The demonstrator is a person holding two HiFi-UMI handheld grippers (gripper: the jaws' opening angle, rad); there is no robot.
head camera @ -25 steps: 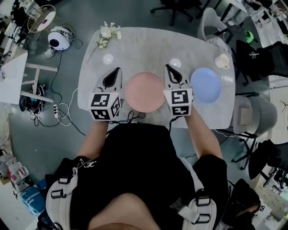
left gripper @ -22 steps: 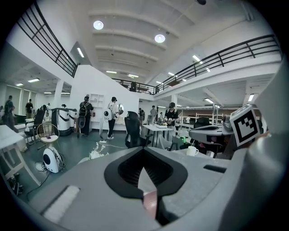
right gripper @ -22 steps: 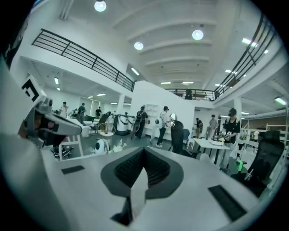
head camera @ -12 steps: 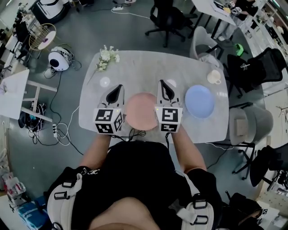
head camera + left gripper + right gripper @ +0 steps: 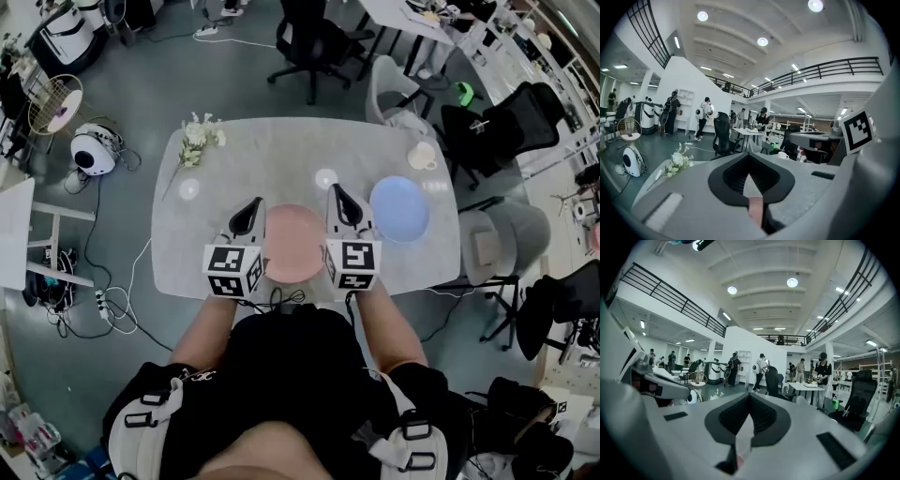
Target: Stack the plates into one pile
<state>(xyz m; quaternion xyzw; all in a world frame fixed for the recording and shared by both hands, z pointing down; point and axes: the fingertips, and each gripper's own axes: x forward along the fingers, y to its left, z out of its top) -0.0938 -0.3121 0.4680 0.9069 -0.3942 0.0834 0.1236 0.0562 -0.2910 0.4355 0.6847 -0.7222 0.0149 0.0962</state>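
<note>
Head view: pink plate (image 5: 293, 246) lies flat on the grey table (image 5: 272, 155), at the near edge in front of the person. It is single, with nothing stacked on it.

Blue plate (image 5: 400, 209) is to the right of the pink plate and a little further back. It is also flat on the table, and the two rims are apart.

Left gripper (image 5: 253, 202) is just beside the pink plate's left rim, with its tips pointing away from the person. Left gripper view: jaws drawn together at the tips, nothing pinched there. A pink sliver shows through the slot lower down; cannot tell whether it touches the pads.

Right gripper (image 5: 335, 190) is just beside the pink plate's right rim, between it and the blue plate. Right gripper view: jaws fully closed, tips meeting, nothing held.

Both grippers flank the pink plate, roughly parallel. Cannot tell from above whether either touches the rim.

White cup (image 5: 421, 156) is beyond the blue plate, well right of the pink plate and near the far right corner. Sprig of white flowers (image 5: 195, 139) is well to the far left of the pink plate.
</note>
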